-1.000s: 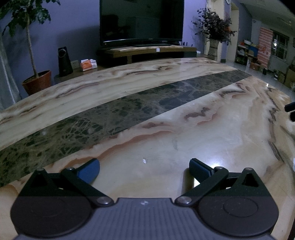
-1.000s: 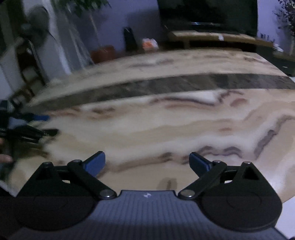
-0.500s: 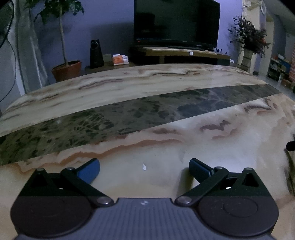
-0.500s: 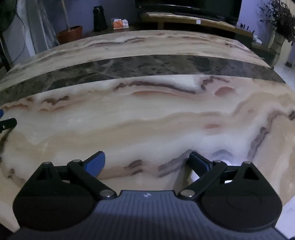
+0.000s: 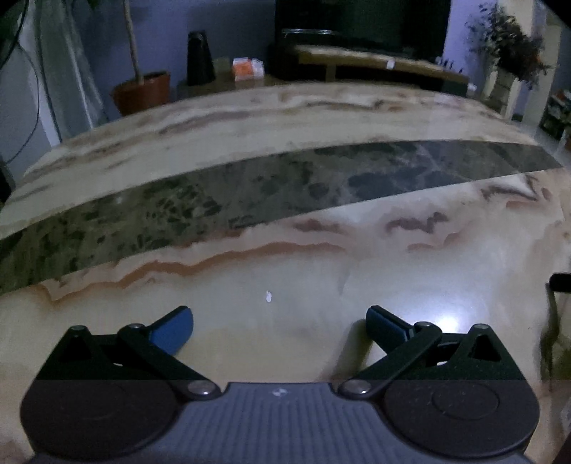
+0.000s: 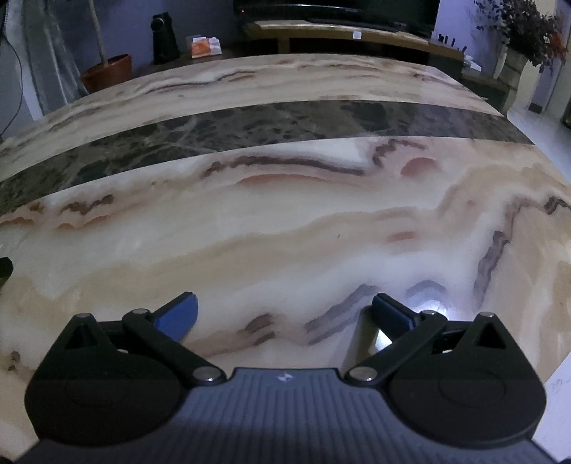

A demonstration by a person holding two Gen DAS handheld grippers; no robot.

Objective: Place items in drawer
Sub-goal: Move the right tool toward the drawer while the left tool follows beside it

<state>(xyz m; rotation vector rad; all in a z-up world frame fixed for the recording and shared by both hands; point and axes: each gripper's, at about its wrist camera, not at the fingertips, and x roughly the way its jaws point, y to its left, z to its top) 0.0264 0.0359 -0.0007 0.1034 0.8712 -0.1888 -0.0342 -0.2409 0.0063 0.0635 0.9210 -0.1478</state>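
- Left wrist view: the left hand-held gripper (image 5: 279, 323) sits low over the marble surface (image 5: 357, 271), its jaws spread wide with nothing between the blue pads (image 5: 173, 330).
- Right wrist view: the right hand-held gripper (image 6: 284, 314) is in the same condition, jaws wide apart and empty, over a pale veined part of the same surface (image 6: 285, 221).
- Task items: none is visible in either view. No drawer is visible either, so the location of both cannot be stated from these views.
- Orientation: with no item in view, its pointing direction and long axis cannot be determined.
- Surface contents: only a small white speck (image 5: 268, 296) lies just ahead of the left hand-held gripper (too small to identify). A dark band (image 5: 285, 185) of green-black stone crosses the middle of the frame from lower left to upper right.
- Frame edges: a dark part shows at the right edge of the left view and another at the left edge of the right view (probably each the other hand-held gripper, but too cropped to confirm).
- Background, upper part of the frame: a television (image 6: 335, 9), a potted plant (image 5: 142, 89) and a low bench (image 6: 339, 32).
- Progress judgement: nothing is grasped and nothing appears stowed; either the task has not started or it is finished. The views do not settle which.
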